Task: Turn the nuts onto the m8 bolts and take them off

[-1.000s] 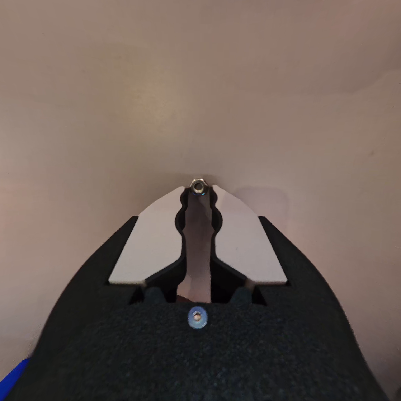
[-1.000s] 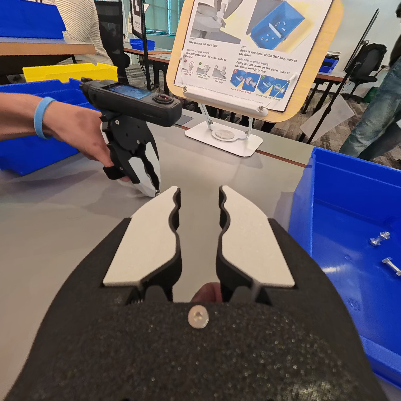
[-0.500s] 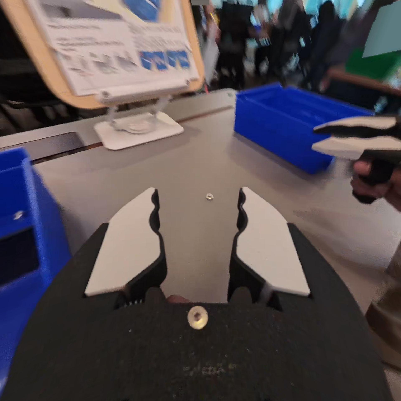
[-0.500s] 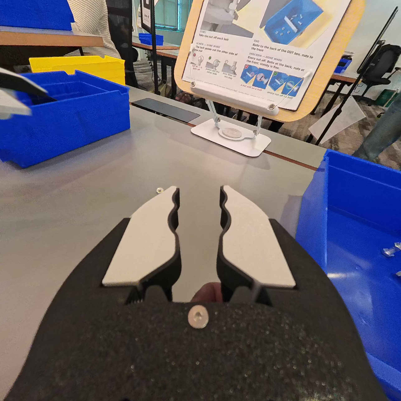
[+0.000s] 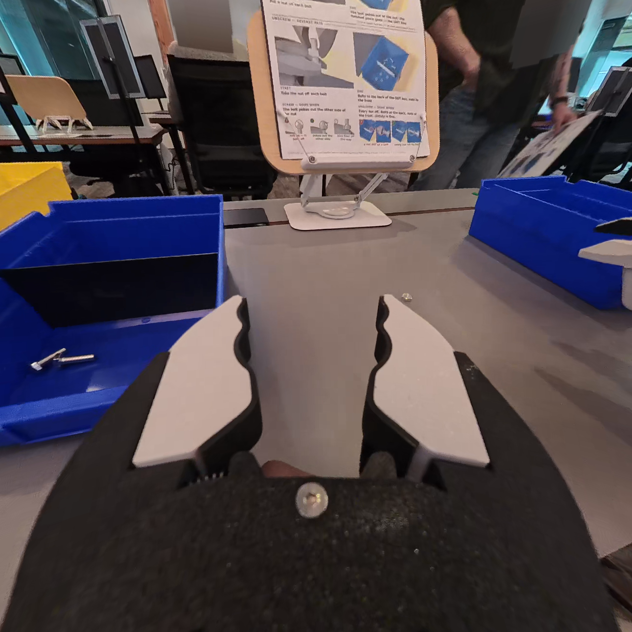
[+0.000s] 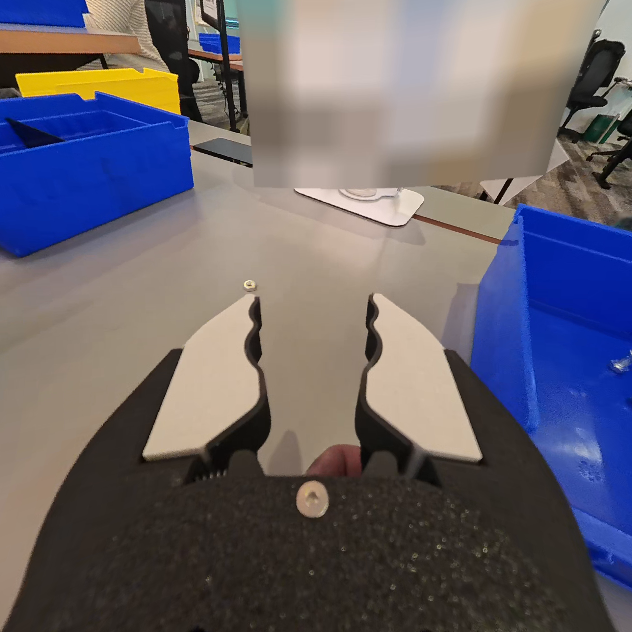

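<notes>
A single loose nut lay flat on the grey table, between the two blue bins. The left gripper hung above the table, fingers spread wide and empty, the nut just beyond its right fingertip. The right gripper was likewise parted and empty. Bolts lay in the left blue bin, another bolt in the right blue bin.
</notes>
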Motion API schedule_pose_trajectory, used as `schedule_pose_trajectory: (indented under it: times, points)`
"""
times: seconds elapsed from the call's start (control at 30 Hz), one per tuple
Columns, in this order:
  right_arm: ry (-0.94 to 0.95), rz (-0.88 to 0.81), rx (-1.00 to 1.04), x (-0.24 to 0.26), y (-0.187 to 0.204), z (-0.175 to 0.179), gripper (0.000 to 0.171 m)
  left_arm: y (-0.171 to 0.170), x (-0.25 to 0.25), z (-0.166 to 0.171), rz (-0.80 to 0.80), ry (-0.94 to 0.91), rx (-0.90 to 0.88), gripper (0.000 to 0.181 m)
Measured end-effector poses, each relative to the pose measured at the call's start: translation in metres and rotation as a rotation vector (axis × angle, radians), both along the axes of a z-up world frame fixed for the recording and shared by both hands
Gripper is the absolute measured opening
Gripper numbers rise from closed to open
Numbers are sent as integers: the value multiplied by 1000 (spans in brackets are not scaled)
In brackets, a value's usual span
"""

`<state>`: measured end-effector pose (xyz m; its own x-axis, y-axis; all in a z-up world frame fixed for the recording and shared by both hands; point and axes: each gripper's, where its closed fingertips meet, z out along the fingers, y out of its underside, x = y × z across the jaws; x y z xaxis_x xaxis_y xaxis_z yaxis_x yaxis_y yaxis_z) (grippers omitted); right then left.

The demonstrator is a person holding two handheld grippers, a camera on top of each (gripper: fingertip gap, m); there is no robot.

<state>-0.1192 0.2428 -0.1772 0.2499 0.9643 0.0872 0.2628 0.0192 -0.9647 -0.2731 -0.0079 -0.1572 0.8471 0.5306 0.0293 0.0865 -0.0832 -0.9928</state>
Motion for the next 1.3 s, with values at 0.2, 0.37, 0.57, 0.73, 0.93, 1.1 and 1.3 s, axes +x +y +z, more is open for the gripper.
schedule_pose_trajectory:
  times: [0.2, 0.37, 0.57, 0.73, 0.93, 1.1, 1.3]
  points:
    - [3, 7, -8, -3, -2, -1, 57, -10, -10, -6, 7, -41, -47, 71]
    - [11, 30, 2, -6, -3, 2, 54, -39, -50, -2, -14, 142, -307, 58]
    - [24, 47, -7, -7, -3, 4, 53, -65, -128, -17, -263, 254, -809, 57]
    - [33, 50, -13, -8, -3, 4, 52, -80, -177, -54, -465, 237, -1234, 54]
    - [38, 42, -20, -6, 0, 4, 50, -97, -200, -101, -630, 136, -1542, 47]
    - [34, 25, -24, -1, 7, 3, 49, -107, -214, -119, -645, 84, -1683, 44]
    - [34, 21, -31, -1, 10, 3, 47, -96, -214, -132, -651, 115, -1741, 39]
